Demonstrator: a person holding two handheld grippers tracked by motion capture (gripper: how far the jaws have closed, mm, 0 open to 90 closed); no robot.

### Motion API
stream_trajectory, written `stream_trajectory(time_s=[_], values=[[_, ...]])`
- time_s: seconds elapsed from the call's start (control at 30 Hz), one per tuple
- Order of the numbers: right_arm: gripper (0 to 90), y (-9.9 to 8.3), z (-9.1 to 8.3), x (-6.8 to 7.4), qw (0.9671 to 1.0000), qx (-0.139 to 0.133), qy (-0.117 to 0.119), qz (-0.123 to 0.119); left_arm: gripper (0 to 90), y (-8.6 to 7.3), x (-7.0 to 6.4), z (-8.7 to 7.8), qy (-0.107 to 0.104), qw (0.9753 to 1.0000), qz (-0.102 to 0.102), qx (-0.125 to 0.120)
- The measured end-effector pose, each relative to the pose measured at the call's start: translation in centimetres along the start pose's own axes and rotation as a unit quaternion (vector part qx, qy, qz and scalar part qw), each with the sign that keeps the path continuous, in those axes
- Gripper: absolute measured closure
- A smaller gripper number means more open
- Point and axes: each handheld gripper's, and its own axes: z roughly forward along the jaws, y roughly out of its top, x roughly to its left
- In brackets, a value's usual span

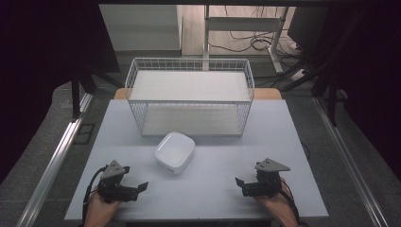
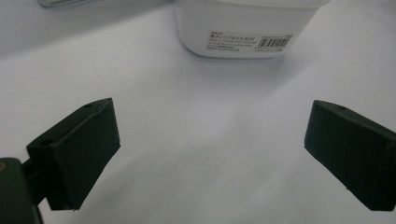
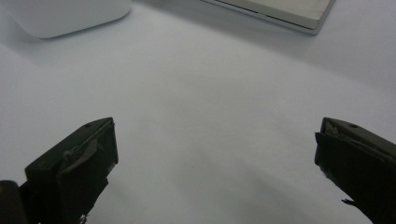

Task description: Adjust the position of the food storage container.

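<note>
The pale grey table (image 1: 208,189) stands in a dark room, with cables on the floor behind it, and at its far side sits a white wire basket (image 1: 189,94) with two shelves. In front of the basket, a little left of the middle of the table, lies a white square container (image 1: 174,151), upside down as it seems, because the left gripper view shows a label with a barcode (image 2: 252,42) on its side wall. The left gripper (image 1: 135,188) rests low near the front edge, its jaws spread wide with nothing between them, and it points toward the container; the right gripper (image 1: 242,183) is at the other side, also with jaws wide apart and empty, well apart from the container. I judge that the container must be taken and probably moved into the basket. Several things could go wrong from here. The walls look smooth and rounded at the corners (plastic of this kind slides easily), so a grip from one side only may let it turn or slip out. If the jaws close too high, they may push it across the table toward the basket instead of catching it. Later, the basket's wire rim could catch the container when it is lifted in.
</note>
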Motion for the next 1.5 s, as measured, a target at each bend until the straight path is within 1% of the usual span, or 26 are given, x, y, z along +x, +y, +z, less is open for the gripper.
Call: stream_trajectory(time_s=[0.03, 0.13, 0.2, 0.23, 0.3, 0.33, 0.4, 0.53, 0.57, 0.67, 0.7, 0.8, 0.87, 0.9, 0.97, 1.0, 1.03, 1.07, 1.17, 1.2, 1.23, 1.3, 1.4, 1.43, 1.47, 1.5], values=[[0.0, 0.0, 0.0, 0.0, 1.0, 0.0, 0.0, 0.0, 2.5, 0.0, 0.0, 0.0, 0.0, 1.0, 0.0, 0.0], [0.0, 0.3, 0.3, 0.0, 1.0, 0.001, -0.001, -0.006, 4.3, 0.4, -0.2, 0.2, -0.014, 0.9998, -0.009, -0.006], [0.0, 0.4, 0.4, 0.0, 1.0, 0.003, 0.003, -0.005, 5.1, 0.5, -0.3, 0.3, -0.011, 0.9999, -0.007, -0.003], [0.0, 0.5, 0.6, 0.0, 0.9999, 0.007, 0.008, -0.004, 7.6, 0.7, -0.4, 0.5, -0.009, 1.0, 0.0, 0.001], [0.0, 0.6, 0.7, 0.0, 0.9999, 0.01, 0.01, -0.005, 8.6, 0.7, -0.5, 0.6, -0.009, 1.0, 0.002, 0.002], [0.0, 0.8, 0.9, 0.1, 0.9999, 0.01, 0.012, -0.005, 14.2, 0.9, -0.6, 0.7, -0.013, 0.9999, 0.004, 0.002], [0.0, 0.9, 1.0, 0.1, 0.9999, 0.01, 0.012, -0.005, 17.8, 1.0, -0.7, 0.7, -0.014, 0.9999, 0.005, 0.001], [2.3, 1.6, 1.3, 0.1, 0.9998, 0.008, 0.016, -0.005, 27.0, 1.4, -0.7, 0.9, -0.025, 0.9997, 0.003, -0.004], [3.9, 1.7, 1.4, 0.1, 0.9998, 0.008, 0.017, -0.006, 27.0, 1.6, -0.6, 1.0, -0.025, 0.9997, 0.002, -0.005], [7.9, 2.1, 1.8, 0.2, 0.9996, 0.006, 0.022, -0.014, 34.6, 1.9, -0.3, 1.2, -0.025, 0.9996, -0.007, -0.011], [12.8, 2.3, 1.9, 0.3, 0.9994, 0.0, 0.026, -0.021, 39.1, 2.1, -0.1, 1.3, -0.026, 0.9995, -0.013, -0.014], [19.0, 2.8, 2.1, 0.4, 0.9992, -0.008, 0.027, -0.03, 45.4, 2.3, 0.0, 1.5, -0.022, 0.9995, -0.018, -0.014], [20.5, 3.0, 2.2, 0.4, 0.9991, -0.01, 0.028, -0.03, 50.1, 2.3, 0.0, 1.6, -0.021, 0.9995, -0.018, -0.013], [24.8, 3.3, 2.5, 0.5, 0.999, -0.008, 0.033, -0.029, 52.8, 2.4, 0.0, 1.7, -0.021, 0.9996, -0.017, -0.01], [26.4, 3.5, 2.6, 0.6, 0.9989, -0.006, 0.035, -0.029, 58.1, 2.5, -0.1, 1.8, -0.019, 0.9996, -0.018, -0.011], [29.6, 3.8, 2.9, 0.7, 0.9987, -0.003, 0.04, -0.031, 61.3, 2.6, -0.1, 2.1, -0.023, 0.9996, -0.016, -0.011], [29.6, 3.8, 2.9, 0.7, 0.9987, -0.003, 0.04, -0.031, 63.3, 2.6, -0.1, 2.1, -0.023, 0.9996, -0.016, -0.011], [33.0, 4.3, 3.2, 0.7, 0.9985, -0.003, 0.046, -0.031, 65.8, 2.7, -0.1, 2.2, -0.023, 0.9996, -0.016, -0.01], [36.1, 4.7, 3.6, 0.7, 0.9984, -0.003, 0.049, -0.029, 73.4, 2.8, -0.3, 2.6, -0.026, 0.9995, -0.017, -0.003], [39.2, 5.1, 4.0, 0.7, 0.9983, -0.002, 0.051, -0.029, 76.6, 2.9, -0.4, 2.7, -0.022, 0.9997, -0.014, 0.001], [39.2, 5.1, 4.0, 0.7, 0.9983, -0.002, 0.051, -0.029, 76.6, 2.9, -0.4, 2.8, -0.019, 0.9997, -0.013, 0.003], [42.6, 5.5, 4.4, 0.8, 0.998, 0.0, 0.056, -0.029, 80.8, 3.0, -0.4, 3.0, -0.019, 0.9997, -0.015, 0.004], [49.9, 6.1, 5.1, 1.1, 0.9975, -0.003, 0.063, -0.032, 84.6, 3.1, -0.2, 3.3, -0.025, 0.9994, -0.023, 0.006], [55.7, 6.5, 5.6, 1.3, 0.9971, -0.003, 0.067, -0.036, 85.8, 3.2, 0.0, 3.6, -0.031, 0.9991, -0.028, 0.008], [58.2, 6.7, 5.9, 1.3, 0.9968, -0.003, 0.069, -0.039, 86.0, 3.2, 0.0, 3.7, -0.031, 0.9991, -0.029, 0.009], [58.2, 6.7, 5.9, 1.3, 0.9968, -0.003, 0.069, -0.039, 86.4, 3.2, 0.0, 3.7, -0.031, 0.9991, -0.029, 0.009]])
